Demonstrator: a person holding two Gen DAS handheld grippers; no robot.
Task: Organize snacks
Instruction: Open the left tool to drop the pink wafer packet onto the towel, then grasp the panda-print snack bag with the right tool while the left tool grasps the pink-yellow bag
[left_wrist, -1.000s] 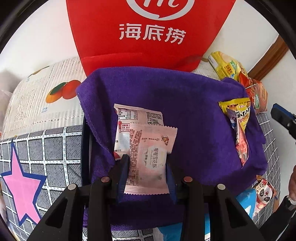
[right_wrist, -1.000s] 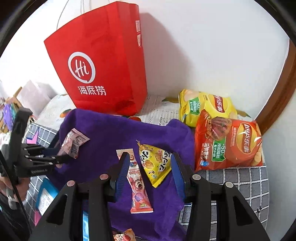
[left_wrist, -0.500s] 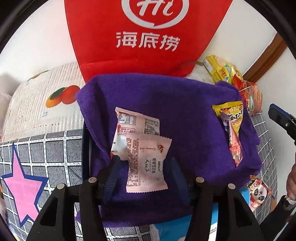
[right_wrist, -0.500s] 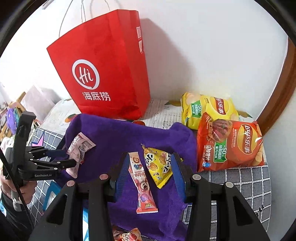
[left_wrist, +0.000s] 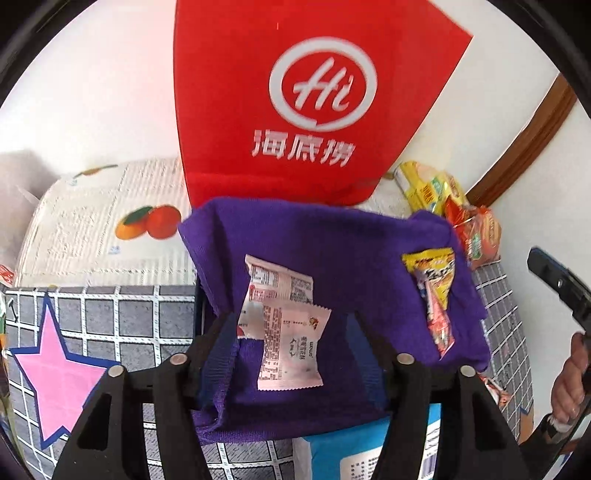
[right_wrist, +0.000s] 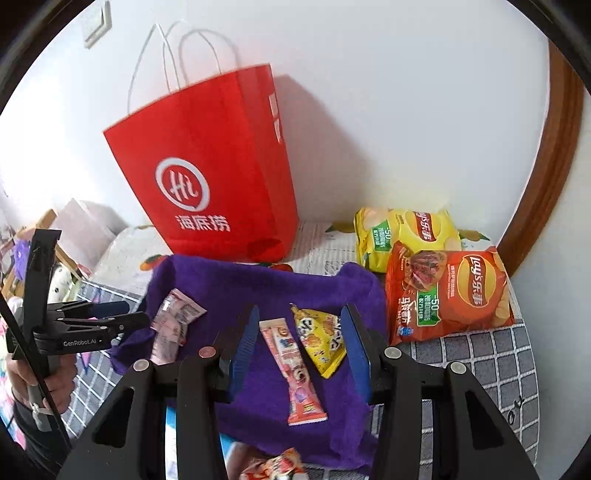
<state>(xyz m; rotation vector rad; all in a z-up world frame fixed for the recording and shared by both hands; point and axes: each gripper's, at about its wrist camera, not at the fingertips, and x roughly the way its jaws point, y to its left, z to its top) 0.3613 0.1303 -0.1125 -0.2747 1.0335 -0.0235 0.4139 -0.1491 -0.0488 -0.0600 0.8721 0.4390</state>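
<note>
**Both grippers spread above snack packets on a purple cloth**

The left gripper (left_wrist: 291, 354) stands with its blue-padded fingers apart, holding nothing; between them lie two pale pink packets (left_wrist: 286, 332), flat, crimp-edged and overlapping, on a fuzzy purple towel (left_wrist: 332, 251). The right gripper (right_wrist: 299, 350) is likewise spread and empty, flanking a long pink stick pack (right_wrist: 293, 373) and, touching it, a glossy yellow triangular packet (right_wrist: 321, 332), both on the same towel. Nearest the right wrist camera, a crumpled wrapper (right_wrist: 277, 465) lies at the towel's edge. Right of the cloth, an orange-red chip bag (right_wrist: 447, 295) overlaps a yellow chip bag (right_wrist: 406, 232), both puffed foil, on a grey grid-patterned mat (right_wrist: 491, 362). Farthest, a red paper bag (right_wrist: 207, 177) with white cord handles stands upright by the wall.
</note>
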